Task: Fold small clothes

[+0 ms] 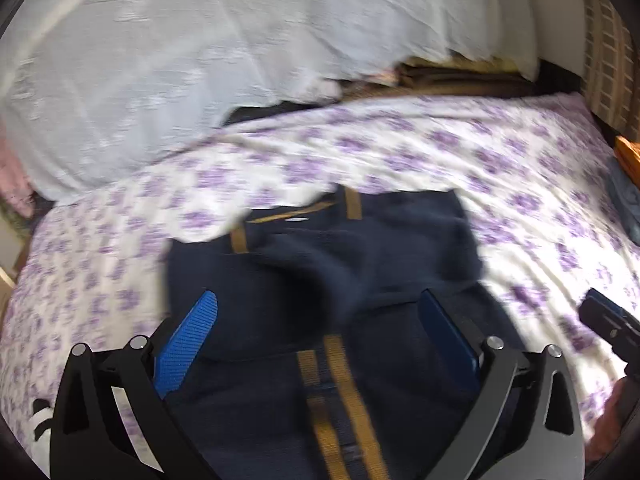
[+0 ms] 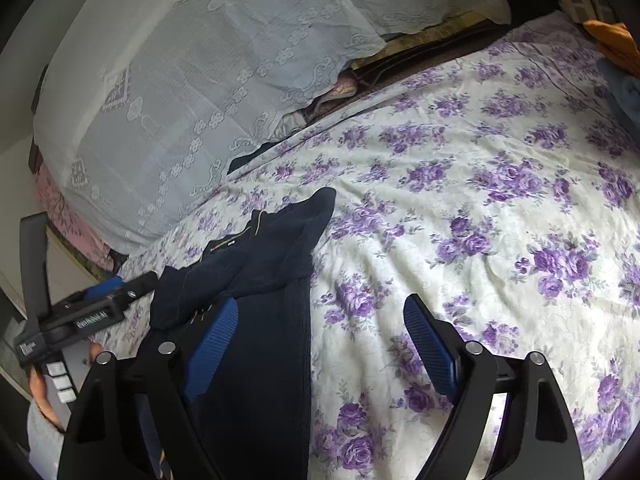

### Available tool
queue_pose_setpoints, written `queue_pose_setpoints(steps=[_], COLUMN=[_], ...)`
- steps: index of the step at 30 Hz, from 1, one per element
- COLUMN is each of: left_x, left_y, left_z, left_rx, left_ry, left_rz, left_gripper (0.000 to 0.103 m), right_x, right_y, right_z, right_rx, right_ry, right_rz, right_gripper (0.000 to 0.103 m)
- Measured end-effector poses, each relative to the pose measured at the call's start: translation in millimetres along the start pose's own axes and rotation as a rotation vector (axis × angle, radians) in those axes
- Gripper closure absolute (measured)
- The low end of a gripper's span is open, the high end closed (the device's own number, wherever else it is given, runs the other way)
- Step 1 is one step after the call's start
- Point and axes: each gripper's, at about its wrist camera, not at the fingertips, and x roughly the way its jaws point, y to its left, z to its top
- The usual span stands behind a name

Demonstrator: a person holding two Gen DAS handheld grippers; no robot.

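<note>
Here, mid-fold: the navy garment (image 1: pixel 320 264) with tan stripes lies on the floral bedsheet (image 1: pixel 520 184), one side lapped over its middle. Left tool (image 1: pixel 320 332) hovers over it, jaws wide, pads clear of the cloth — nothing gripped. Right tool (image 2: pixel 320 344) also spread and empty, straddling the garment's right edge. Next move, likely: pinch that free edge and carry it across — both layers need catching.

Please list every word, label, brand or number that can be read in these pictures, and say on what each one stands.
White print on the left gripper body, right wrist view: present, but too small and blurred to read.
White label on its strap: unreadable.
Small white tag at the collar of the navy garment: blurred, unreadable.
No other text.
</note>
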Motion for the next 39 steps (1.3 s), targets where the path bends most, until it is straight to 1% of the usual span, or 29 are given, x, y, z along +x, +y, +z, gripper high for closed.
queue_pose_setpoints(steps=[3, 5, 6, 7, 9, 10, 12, 14, 16, 17, 18, 20, 21, 23, 24, 26, 27, 29, 30, 31, 32, 33, 35, 36, 37, 38, 39], left_x=[6.4, 16.2, 20.3, 30.7, 48.1, 61.7, 83.7, 103.3, 129.2, 133.7, 131.1, 130.6, 131.0, 130.7, 130.4, 130.2, 129.1, 131.0, 132.0, 133.3, 134.5, 135.6, 134.5, 133.9, 133.5, 133.6, 134.1], left_y=[52.6, 86.1, 97.8, 116.0, 135.6, 144.7, 150.7, 151.9, 149.2, 145.5, 140.5, 133.3, 132.4, 142.1, 151.2, 163.4, 164.0, 161.6, 158.8, 157.2, 155.3, 155.1, 157.2, 157.9, 158.0, 156.9, 155.1], left_z=[-7.2, -10.8, -12.7, -15.4, -20.0, -23.2, -29.3, -38.4, -49.3, -49.5, -44.4, -39.3, -39.6, -42.0, -43.9, -47.0, -47.7, -46.3, -45.6, -44.9, -44.2, -43.7, -44.5, -45.2, -45.4, -45.3, -45.1], left_rx=[-0.125, -0.22, -0.255, -0.316, -0.383, -0.42, -0.455, -0.467, -0.459, -0.447, -0.415, -0.354, -0.348, -0.4, -0.445, -0.496, -0.5, -0.484, -0.469, -0.457, -0.447, -0.444, -0.45, -0.454, -0.453, -0.448, -0.441], left_ry=[0.023, 0.048, 0.056, 0.077, 0.119, 0.143, 0.173, 0.209, 0.277, 0.286, 0.279, 0.269, 0.272, 0.288, 0.297, 0.299, 0.3, 0.307, 0.311, 0.313, 0.316, 0.317, 0.316, 0.315, 0.316, 0.317, 0.318], left_rz=[0.093, 0.147, 0.155, 0.158, 0.15, 0.135, 0.128, 0.139, 0.158, 0.185, 0.218, 0.251, 0.252, 0.198, 0.153, 0.116, 0.113, 0.122, 0.133, 0.14, 0.147, 0.146, 0.136, 0.133, 0.135, 0.143, 0.154], left_gripper=[0.005, 0.005, 0.005, 0.005, 0.005, 0.005, 0.005, 0.005, 0.004, 0.004, 0.004, 0.004, 0.004, 0.004, 0.004, 0.004, 0.004, 0.004, 0.004, 0.004, 0.004, 0.004, 0.004, 0.004, 0.004, 0.004, 0.004], right_x=[3.3, 6.7, 9.0, 11.7, 17.0, 21.8, 37.4, 52.5, 66.4, 72.5, 77.9, 93.3, 105.1, 125.5, 138.5, 165.3, 176.2, 194.7, 203.2, 208.5, 209.2, 205.4, 188.0, 173.2, 162.0, 147.6, 139.8], right_y=[16.0, 34.8, 46.0, 57.1, 75.8, 82.5, 92.2, 97.3, 111.0, 123.2, 135.0, 166.1, 185.2, 209.5, 219.6, 230.8, 232.3, 232.3, 230.4, 227.1, 222.9, 212.3, 187.7, 166.2, 148.6, 122.8, 106.7], right_z=[-6.2, -9.5, -11.1, -11.9, -11.1, -9.3, -1.7, 9.2, 22.5, 25.9, 26.5, 24.1, 20.9, 17.0, 14.5, 9.7, 6.7, 1.9, -0.2, -1.2, -1.4, 2.2, 10.7, 14.6, 15.5, 14.4, 12.6], right_rx=[-0.074, -0.143, -0.18, -0.22, -0.277, -0.286, -0.263, -0.227, -0.215, -0.24, -0.271, -0.362, -0.417, -0.481, -0.508, -0.548, -0.558, -0.577, -0.59, -0.598, -0.594, -0.55, -0.422, -0.323, -0.25, -0.15, -0.087], right_ry=[0.014, 0.029, 0.043, 0.056, 0.081, 0.101, 0.151, 0.176, 0.18, 0.183, 0.184, 0.181, 0.178, 0.184, 0.184, 0.197, 0.211, 0.242, 0.253, 0.255, 0.254, 0.254, 0.243, 0.24, 0.236, 0.238, 0.239], right_rz=[0.018, 0.048, 0.063, 0.072, 0.082, 0.096, 0.128, 0.098, 0.085, 0.081, 0.069, 0.029, 0.001, -0.043, -0.078, -0.151, -0.174, -0.215, -0.244, -0.269, -0.281, -0.27, -0.213, -0.185, -0.173, -0.158, -0.133], right_gripper=[0.027, 0.028, 0.028, 0.028, 0.028, 0.028, 0.028, 0.028, 0.028, 0.028, 0.028, 0.028, 0.028, 0.028, 0.028, 0.028, 0.029, 0.036, 0.048, 0.069, 0.079, 0.088, 0.088, 0.082, 0.063, 0.052, 0.052])
